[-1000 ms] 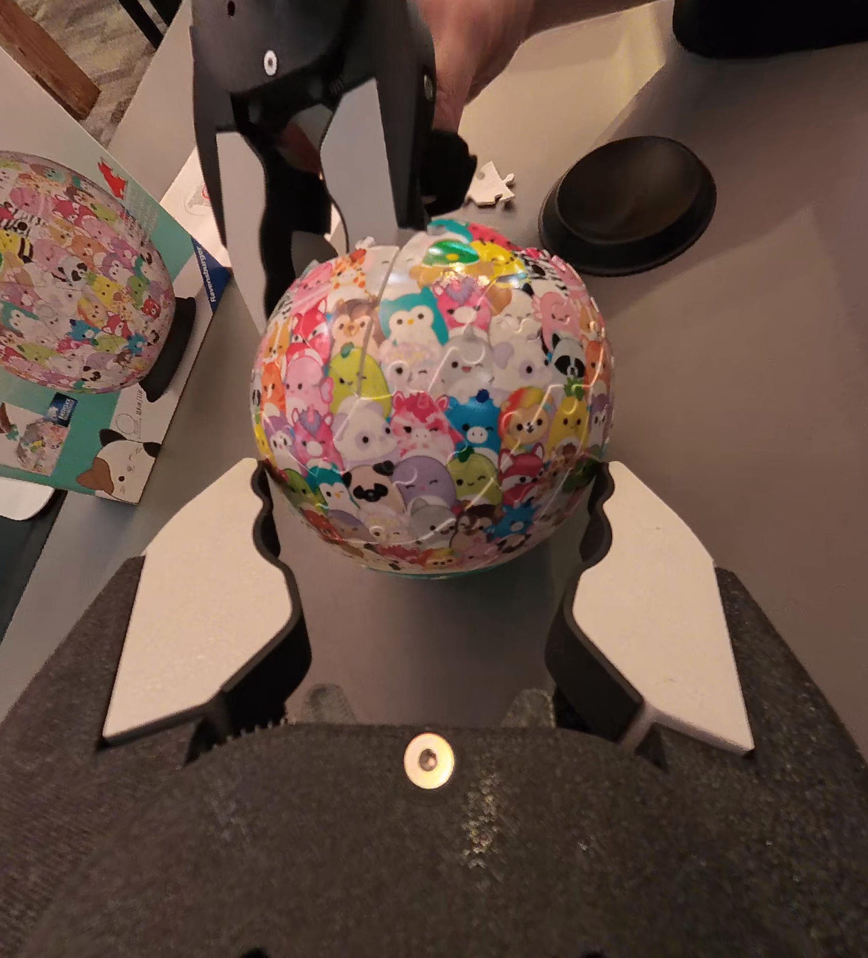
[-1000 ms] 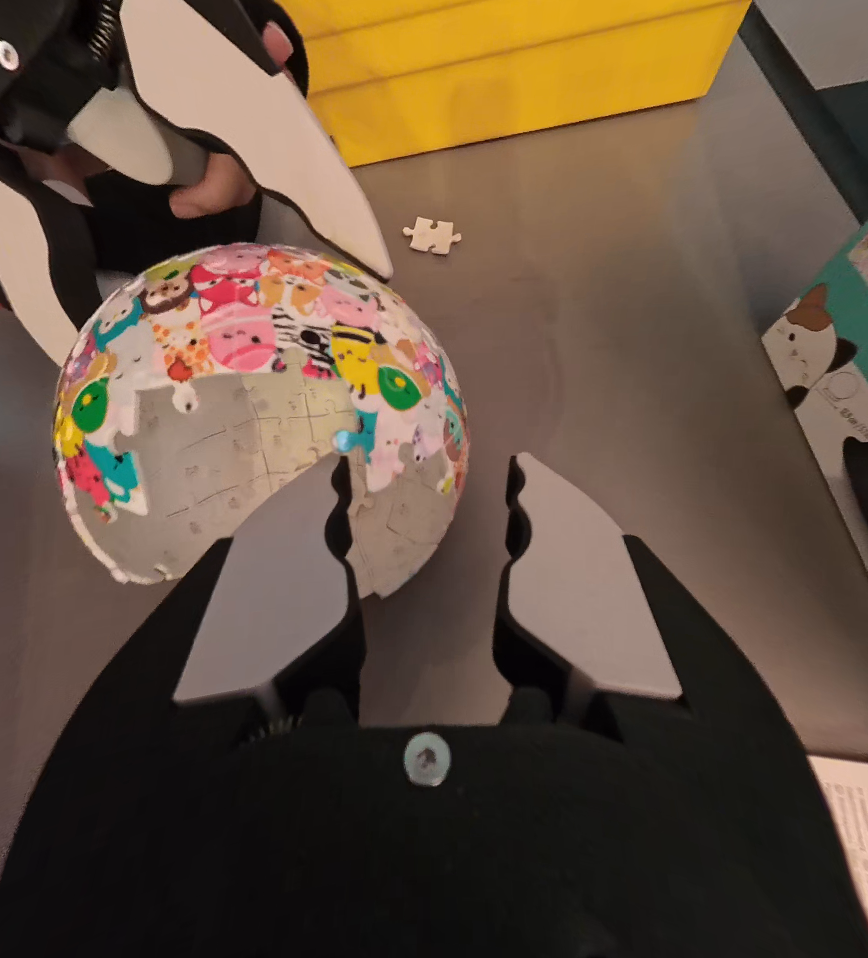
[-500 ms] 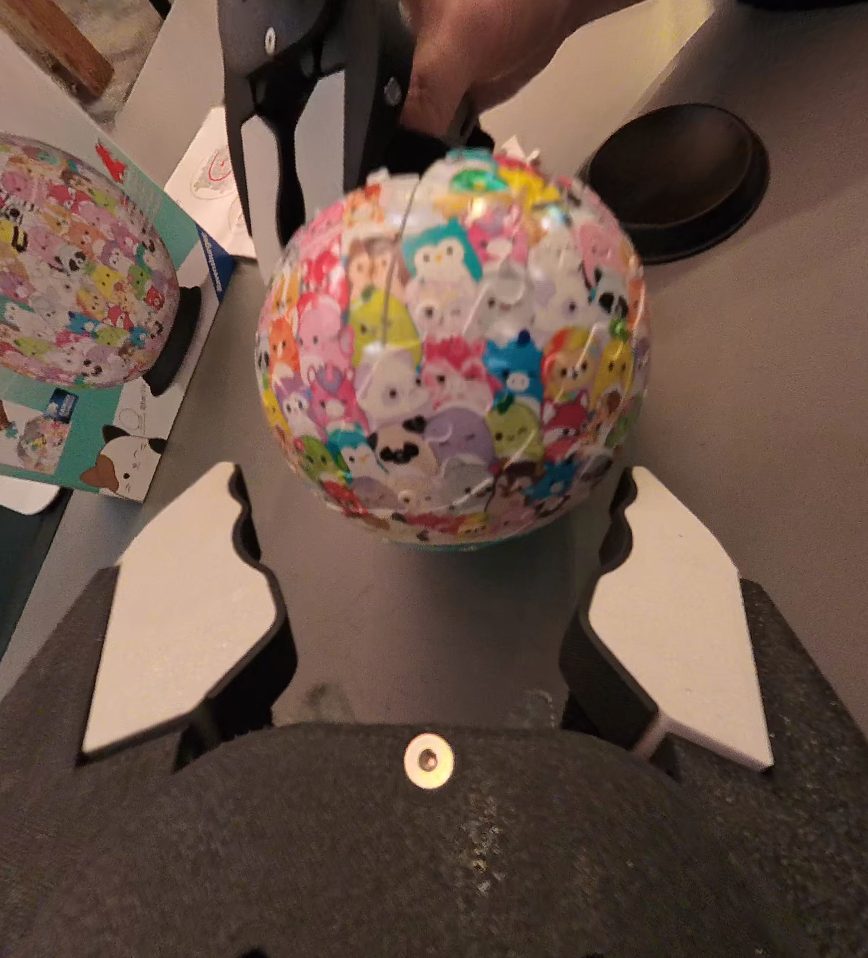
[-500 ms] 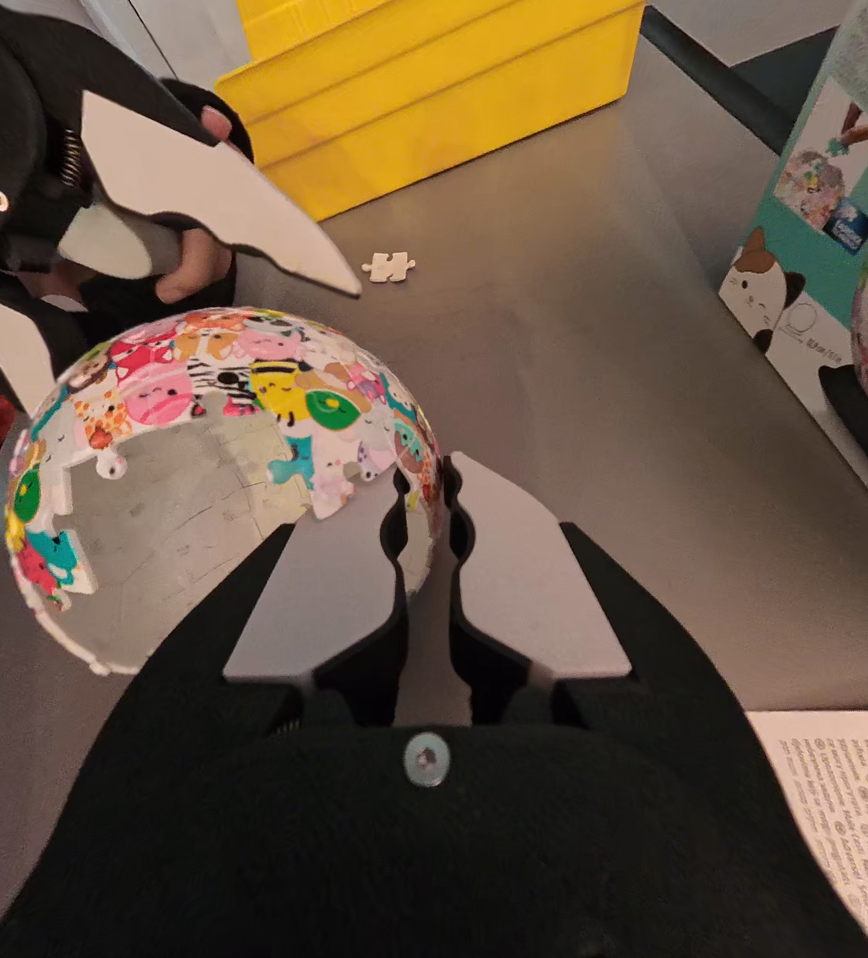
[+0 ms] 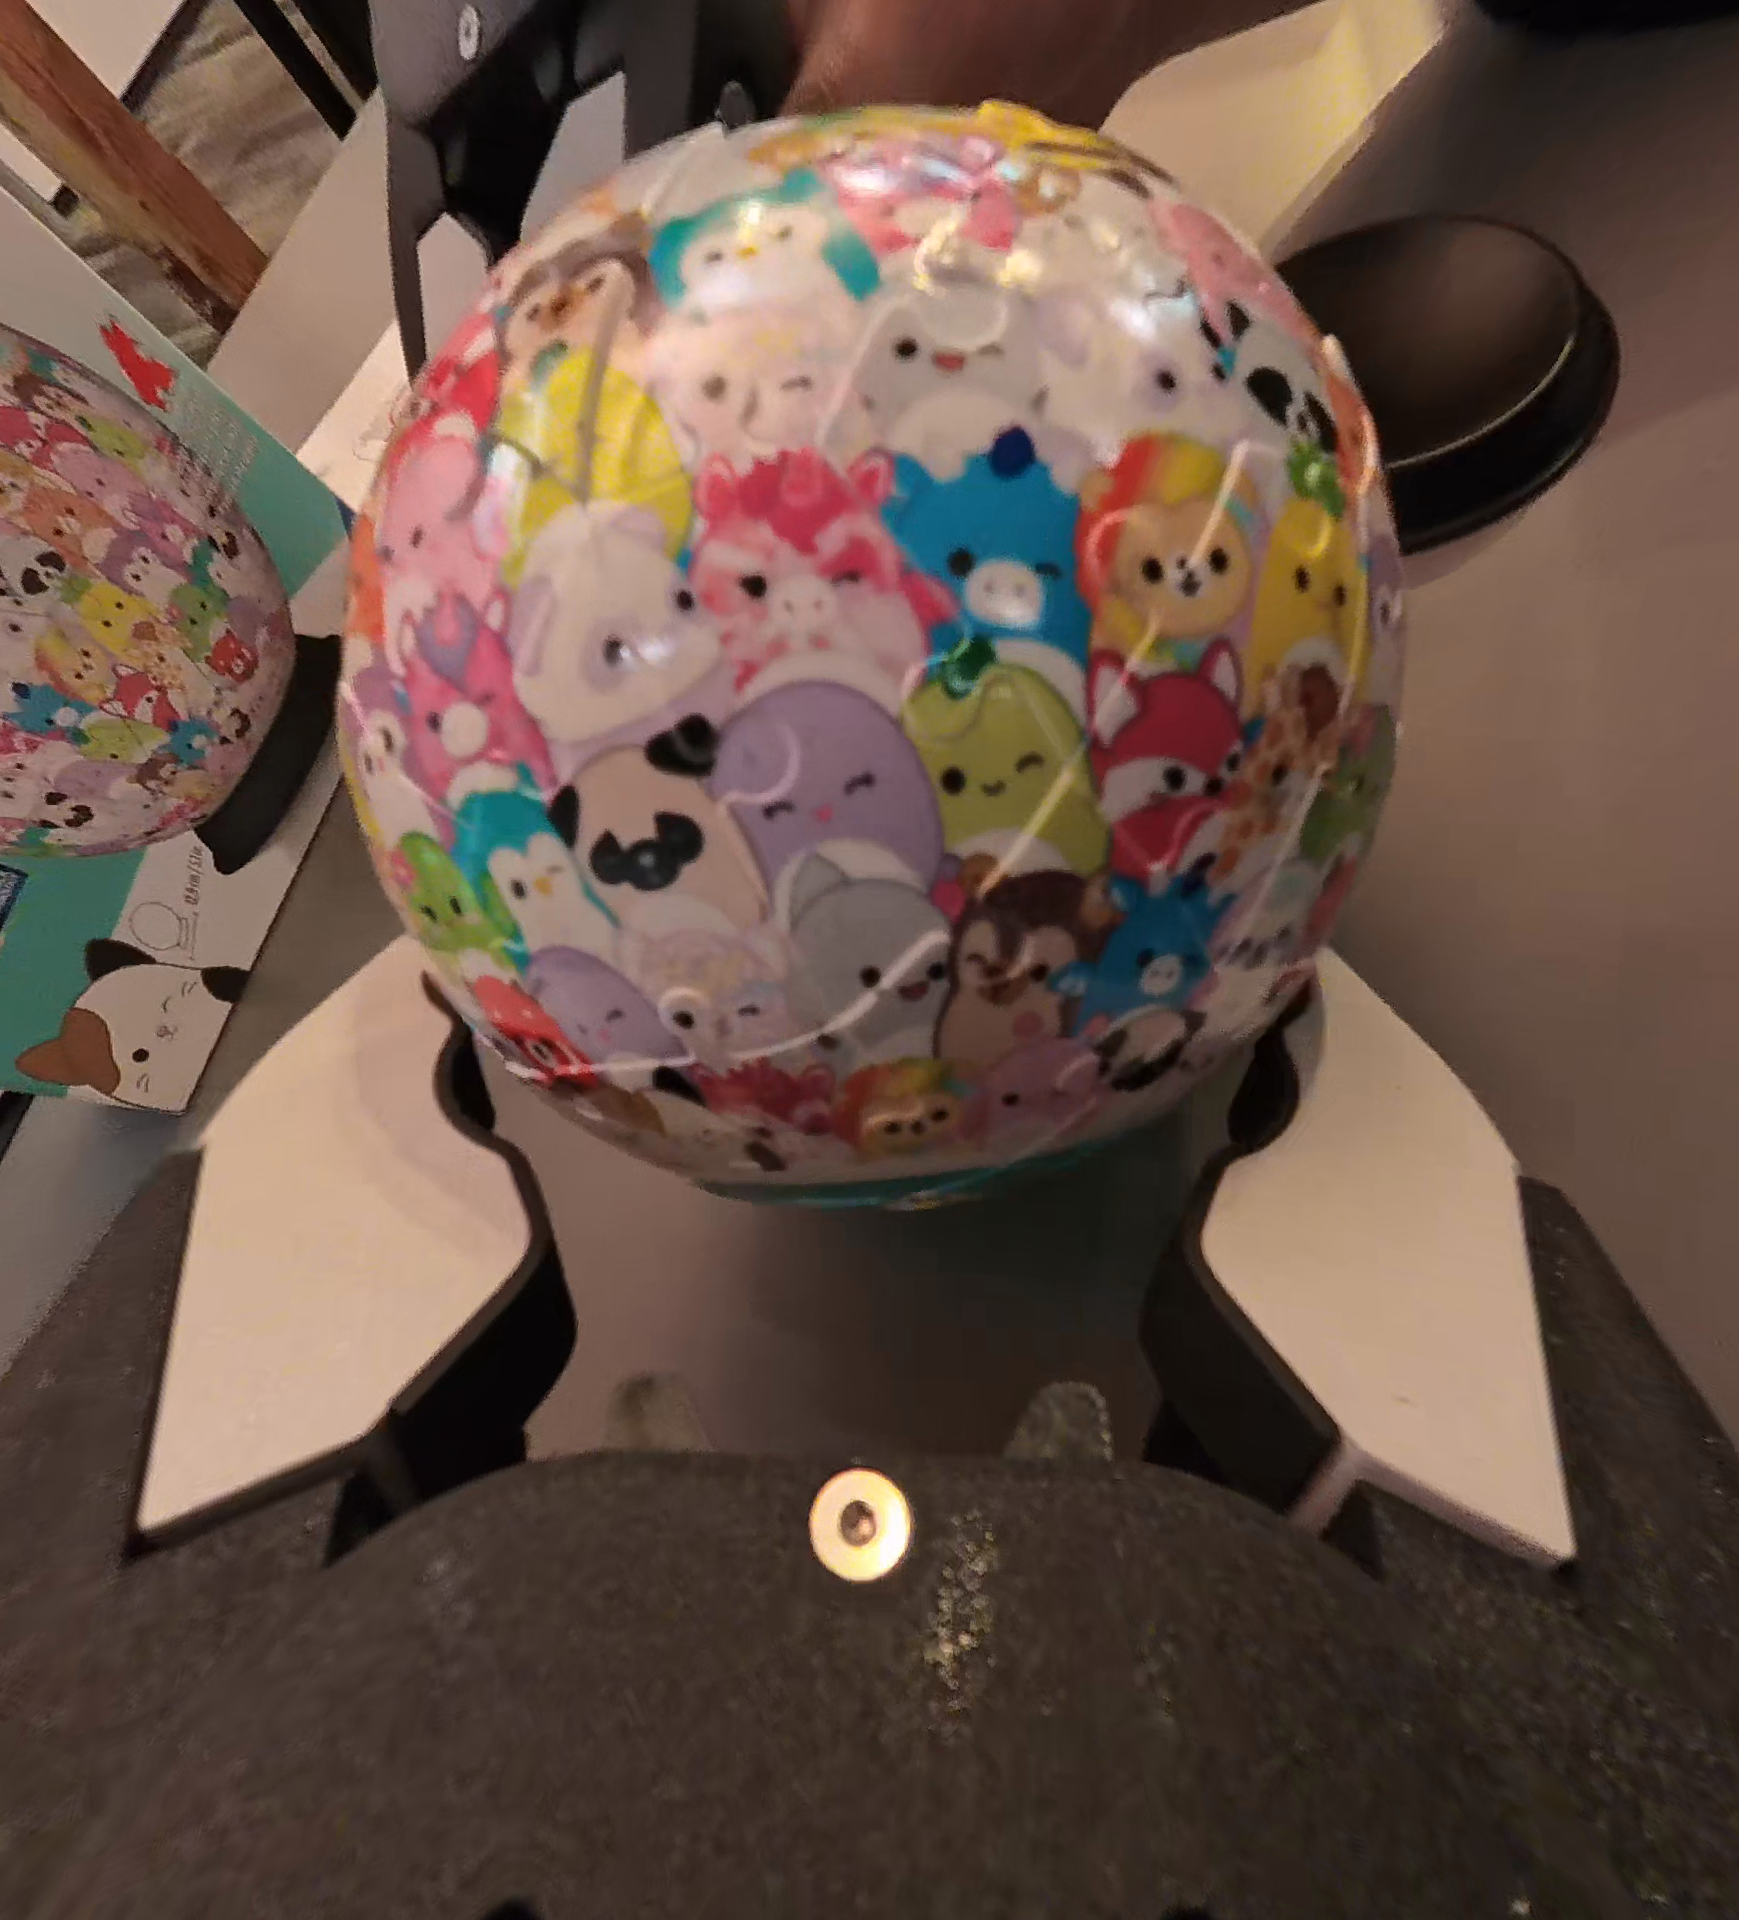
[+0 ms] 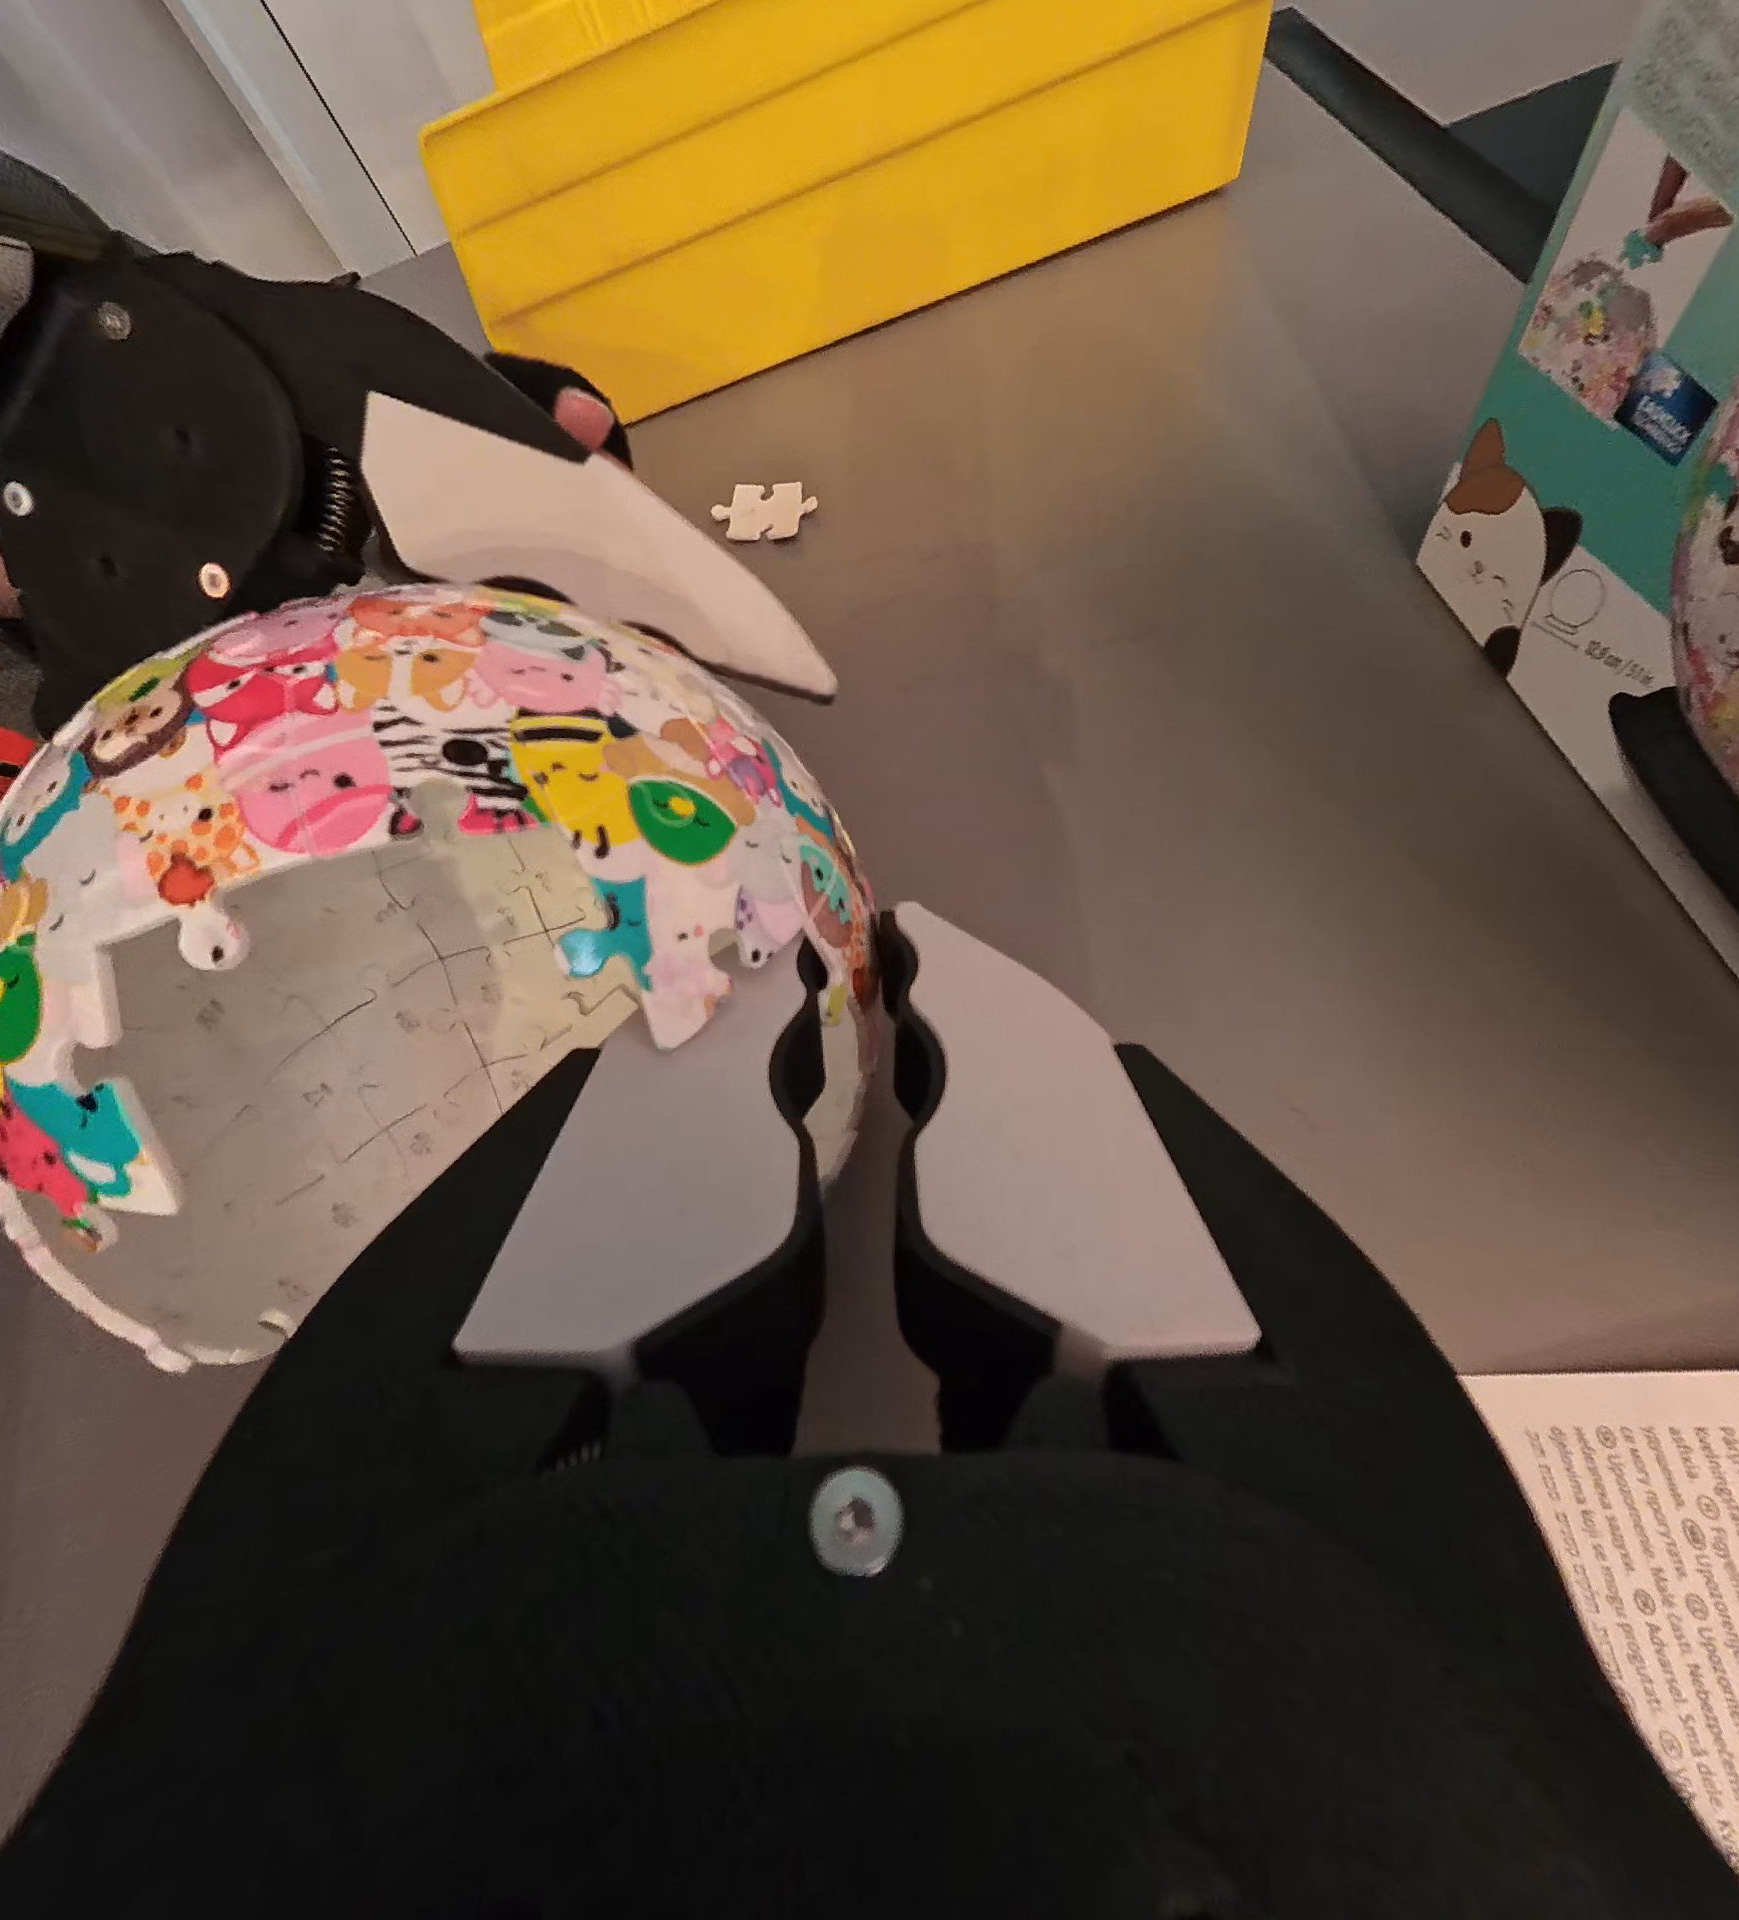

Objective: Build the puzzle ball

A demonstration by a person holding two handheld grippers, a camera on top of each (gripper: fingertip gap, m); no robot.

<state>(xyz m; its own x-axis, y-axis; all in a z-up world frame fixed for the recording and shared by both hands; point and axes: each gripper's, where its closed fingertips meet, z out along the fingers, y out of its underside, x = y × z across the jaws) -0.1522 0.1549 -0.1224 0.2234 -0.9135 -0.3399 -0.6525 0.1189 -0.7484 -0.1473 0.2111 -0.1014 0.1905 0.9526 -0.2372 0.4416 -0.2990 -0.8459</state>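
Note:
The puzzle ball [image 5: 865,644] is a colourful shell of cartoon animals. In the right wrist view the ball [image 6: 325,790] has a large open gap showing its grey inside. My right gripper [image 6: 860,966] is shut on the shell's edge beside that gap, one finger inside and one outside. My left gripper [image 5: 870,1039] is open wide, its fingertips flanking the ball's lower sides; I cannot tell if they touch it. One of its white fingers [image 6: 584,561] reaches over the top of the ball. A loose white puzzle piece [image 6: 763,509] lies on the grey table [image 6: 1208,831] beyond the ball.
The black ball stand [image 5: 1447,384] sits at the back right of the left wrist view. The teal puzzle box [image 5: 65,727] stands to the left there and at the right in the right wrist view [image 6: 1623,520]. A yellow bin [image 6: 844,177] stands behind. A printed sheet [image 6: 1675,1558] lies near right. The loose white puzzle piece [image 6: 763,509] is about 20 cm from both grippers' fingertips.
My right gripper closed from open onto the shell's edge. The ball came closer to the left camera and now sits between the left fingertips.

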